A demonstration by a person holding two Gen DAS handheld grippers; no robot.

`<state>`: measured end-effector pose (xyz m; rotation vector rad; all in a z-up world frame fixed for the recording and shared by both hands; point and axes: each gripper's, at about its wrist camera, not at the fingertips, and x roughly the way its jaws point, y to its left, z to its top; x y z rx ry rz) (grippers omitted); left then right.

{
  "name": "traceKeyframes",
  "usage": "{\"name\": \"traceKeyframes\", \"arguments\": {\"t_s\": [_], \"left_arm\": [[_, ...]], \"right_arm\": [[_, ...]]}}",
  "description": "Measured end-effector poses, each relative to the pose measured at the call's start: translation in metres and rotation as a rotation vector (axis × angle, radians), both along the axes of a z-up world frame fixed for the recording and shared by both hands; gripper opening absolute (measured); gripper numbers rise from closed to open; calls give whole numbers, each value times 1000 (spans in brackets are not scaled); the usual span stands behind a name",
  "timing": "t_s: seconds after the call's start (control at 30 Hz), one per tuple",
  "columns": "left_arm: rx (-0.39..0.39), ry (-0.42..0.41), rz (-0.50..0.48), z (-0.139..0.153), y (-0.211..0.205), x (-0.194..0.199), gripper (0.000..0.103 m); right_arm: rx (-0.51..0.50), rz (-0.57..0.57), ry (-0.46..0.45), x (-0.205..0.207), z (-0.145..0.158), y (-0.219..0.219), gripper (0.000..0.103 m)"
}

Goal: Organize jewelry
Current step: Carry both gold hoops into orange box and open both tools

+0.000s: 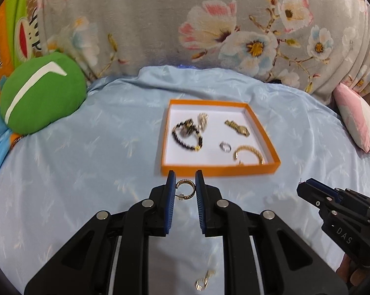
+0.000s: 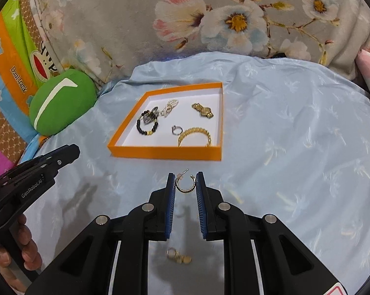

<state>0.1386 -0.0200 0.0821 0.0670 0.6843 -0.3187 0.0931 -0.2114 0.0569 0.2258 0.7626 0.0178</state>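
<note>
Hoops: each claw, left [image 1: 185,189] and right [image 2: 185,184], is clamped on a hoop [image 1: 185,189] [image 2: 184,184] above the bed [image 1: 86,147], near the tray's [image 1: 216,168] front edge. Carry both over the rim, then release low.

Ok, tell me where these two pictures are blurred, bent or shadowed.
Left wrist view: motion blur smears the orange tray and its jewelry, and the loose earring on the blue sheet; the fisheye bends the sheet's edges.
Right wrist view: sharper, tray contents crisp; gripper shadows fall on the sheet at lower left; the loose earring below the fingers is soft.
</note>
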Motion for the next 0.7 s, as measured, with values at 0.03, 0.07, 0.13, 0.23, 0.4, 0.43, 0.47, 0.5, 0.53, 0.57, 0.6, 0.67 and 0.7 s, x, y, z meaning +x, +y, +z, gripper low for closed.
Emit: {"name": "traceKeyframes", "arguments": {"t_s": [0.03, 0.07, 0.13, 0.23, 0.4, 0.43, 0.47, 0.5, 0.53, 0.57, 0.6, 0.67, 0.7], "left_arm": [[0, -3, -2, 1, -5, 8, 16], [-1, -4, -2, 1, -11, 17, 16], [-1, -3, -5, 0, -21, 35, 16], [9, -4, 0, -5, -35, 62, 16], [13, 18, 13, -20, -49, 98, 16], [13, 23, 16, -24, -51, 105, 16], [14, 27, 17, -27, -53, 111, 16], [16, 30, 19, -31, -54, 116, 16], [19, 31, 21, -33, -56, 119, 16], [22, 33, 22, -37, -57, 122, 16], [22, 38, 19, -40, -58, 125, 16], [24, 42, 18, -45, -60, 129, 16], [27, 43, 16, -47, -60, 130, 16]], "right_arm": [[1, 3, -6, 9, 2, -2, 16], [0, 6, -11, 19, 3, -3, 16], [-6, 14, -17, 40, 4, -6, 16], [-18, 19, -22, 69, 2, -8, 16], [-20, 24, -16, 109, -10, -7, 16], [-21, 26, -13, 115, -13, -7, 16], [-23, 28, -8, 122, -16, -6, 16], [-25, 29, -3, 127, -20, -6, 16], [-26, 30, 3, 132, -23, -5, 16], [-26, 30, 7, 136, -27, -5, 16], [-26, 31, 13, 140, -30, -5, 16], [-27, 30, 17, 144, -35, -6, 16], [-28, 29, 20, 146, -37, -6, 16]]}}
